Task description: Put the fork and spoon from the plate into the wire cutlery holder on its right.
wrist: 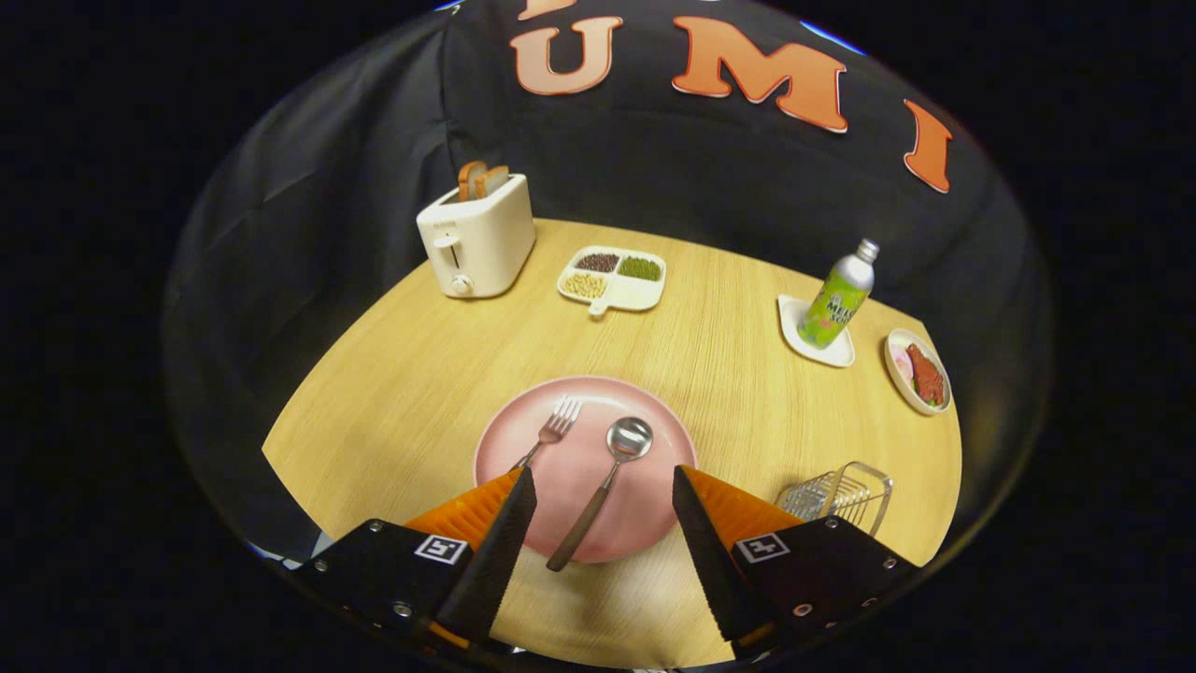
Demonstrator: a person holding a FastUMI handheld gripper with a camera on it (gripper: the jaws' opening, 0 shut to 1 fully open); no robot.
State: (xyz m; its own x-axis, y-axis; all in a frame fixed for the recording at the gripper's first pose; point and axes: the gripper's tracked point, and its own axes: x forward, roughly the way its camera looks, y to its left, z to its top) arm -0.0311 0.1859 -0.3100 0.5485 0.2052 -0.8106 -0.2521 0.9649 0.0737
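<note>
Tool (603, 486) held wide open and empty, pink plate (523, 439) on the desk (729, 355), spoon (612, 467) between the fingers, fork (551, 430) at 11 o'clock, wire cutlery holder (836, 494) at 3 o'clock of the plate

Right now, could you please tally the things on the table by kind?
Cutlery: 2, fork and spoon, both on the pink plate, between the open tool fingers.
Dishes: 4, pink plate, divided tray, coaster tray, small meat dish.
Wire holder: 1.
Toaster: 1.
Bottle: 1.
Total: 9.
</note>
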